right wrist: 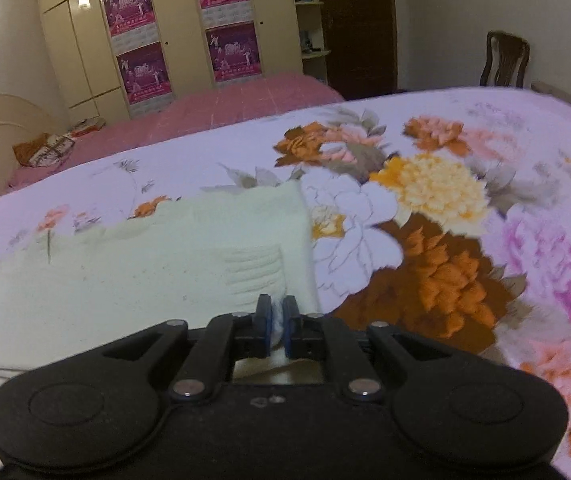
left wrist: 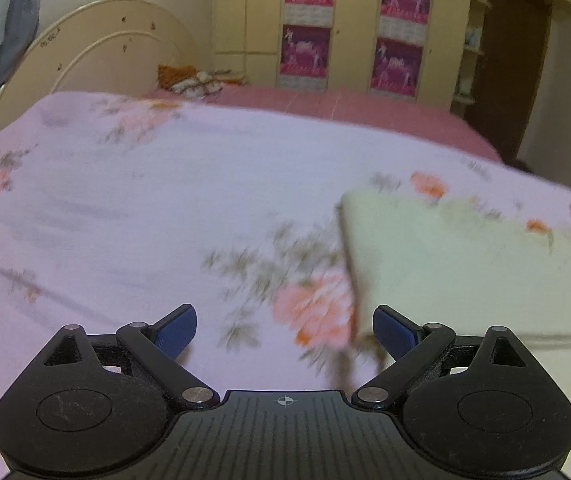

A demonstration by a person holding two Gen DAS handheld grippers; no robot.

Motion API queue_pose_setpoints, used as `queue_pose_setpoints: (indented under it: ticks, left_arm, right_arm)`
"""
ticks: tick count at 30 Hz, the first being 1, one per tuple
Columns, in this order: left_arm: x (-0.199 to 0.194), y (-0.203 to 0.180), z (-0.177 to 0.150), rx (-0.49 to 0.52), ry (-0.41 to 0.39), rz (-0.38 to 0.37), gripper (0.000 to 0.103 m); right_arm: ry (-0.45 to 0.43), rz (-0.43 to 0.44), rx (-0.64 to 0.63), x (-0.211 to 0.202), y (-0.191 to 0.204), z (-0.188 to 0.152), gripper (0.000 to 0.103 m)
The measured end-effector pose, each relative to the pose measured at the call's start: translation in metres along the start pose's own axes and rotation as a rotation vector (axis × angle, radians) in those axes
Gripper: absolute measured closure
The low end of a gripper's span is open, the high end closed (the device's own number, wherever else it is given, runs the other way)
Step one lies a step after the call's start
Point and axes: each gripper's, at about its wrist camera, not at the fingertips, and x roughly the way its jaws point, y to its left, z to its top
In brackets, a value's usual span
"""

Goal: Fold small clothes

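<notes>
A pale cream cloth (right wrist: 173,256) lies on the flowered bedsheet (right wrist: 485,168). My right gripper (right wrist: 276,320) is shut on the cloth's near right corner, with fabric pinched between the blue pads. In the left wrist view the same cloth (left wrist: 465,264) lies at the right, blurred. My left gripper (left wrist: 284,330) is open and empty, low over the sheet (left wrist: 145,208), with the cloth's left edge just inside its right finger (left wrist: 393,330).
A second bed with a pink cover (right wrist: 225,108) stands behind, with a small patterned bundle (left wrist: 195,80) near its cream headboard (left wrist: 97,56). Wardrobes with purple posters (right wrist: 181,28) line the far wall. A dark chair (right wrist: 505,64) stands at the far right.
</notes>
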Motion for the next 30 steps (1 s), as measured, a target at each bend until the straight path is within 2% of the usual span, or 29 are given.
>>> queue_pose_setpoints:
  ticks: [2, 4, 7, 9, 11, 13, 15, 18, 19, 20, 22, 25, 27, 29, 30]
  left_arm:
    - [0.006, -0.008, 0.012, 0.003, 0.000, -0.026, 0.009]
    - [0.016, -0.019, 0.023, 0.003, 0.004, -0.057, 0.009]
    - [0.040, -0.043, 0.033, 0.032, 0.028, -0.086, 0.009]
    - [0.058, -0.055, 0.035, 0.044, 0.056, -0.088, 0.009]
    - [0.080, -0.060, 0.035, 0.061, 0.094, -0.050, 0.009]
    - [0.091, -0.048, 0.037, -0.019, 0.093, -0.045, 0.009]
    - [0.093, -0.044, 0.043, -0.036, 0.103, -0.026, 0.009]
    - [0.086, -0.038, 0.046, -0.072, 0.112, -0.088, 0.009]
    - [0.084, -0.039, 0.046, -0.064, 0.112, -0.094, 0.009]
    - [0.082, -0.040, 0.045, -0.051, 0.109, -0.096, 0.009]
    - [0.081, -0.043, 0.042, -0.025, 0.103, -0.100, 0.009]
    - [0.084, -0.049, 0.038, 0.012, 0.109, -0.099, 0.009]
    - [0.084, -0.051, 0.036, 0.026, 0.095, -0.094, 0.009]
    - [0.082, -0.054, 0.035, 0.031, 0.091, -0.091, 0.009]
    - [0.085, -0.051, 0.038, 0.029, 0.092, -0.095, 0.009]
  right_arm:
    - [-0.019, -0.012, 0.006, -0.007, 0.000, 0.004, 0.094]
    - [-0.074, -0.018, -0.007, -0.015, 0.008, 0.010, 0.082]
    - [-0.071, 0.062, -0.060, -0.009, 0.029, 0.017, 0.082]
    - [-0.039, 0.103, -0.097, 0.004, 0.043, 0.018, 0.083]
    - [0.004, 0.114, -0.118, 0.021, 0.050, 0.018, 0.084]
    - [0.047, 0.101, -0.138, 0.037, 0.051, 0.016, 0.084]
    - [0.039, 0.075, -0.183, 0.044, 0.046, 0.011, 0.086]
    - [0.054, 0.090, -0.169, 0.041, 0.040, 0.018, 0.084]
    - [0.053, 0.114, -0.132, 0.037, 0.036, 0.021, 0.079]
    - [0.042, 0.129, -0.092, 0.032, 0.030, 0.023, 0.063]
    - [-0.001, 0.113, -0.042, 0.023, 0.020, 0.023, 0.043]
    - [0.019, 0.100, -0.063, 0.026, 0.015, 0.020, 0.047]
    - [0.049, 0.107, -0.061, 0.033, 0.014, 0.017, 0.054]
    - [0.040, 0.100, -0.076, 0.034, 0.017, 0.014, 0.066]
    - [0.037, 0.095, -0.074, 0.034, 0.017, 0.014, 0.068]
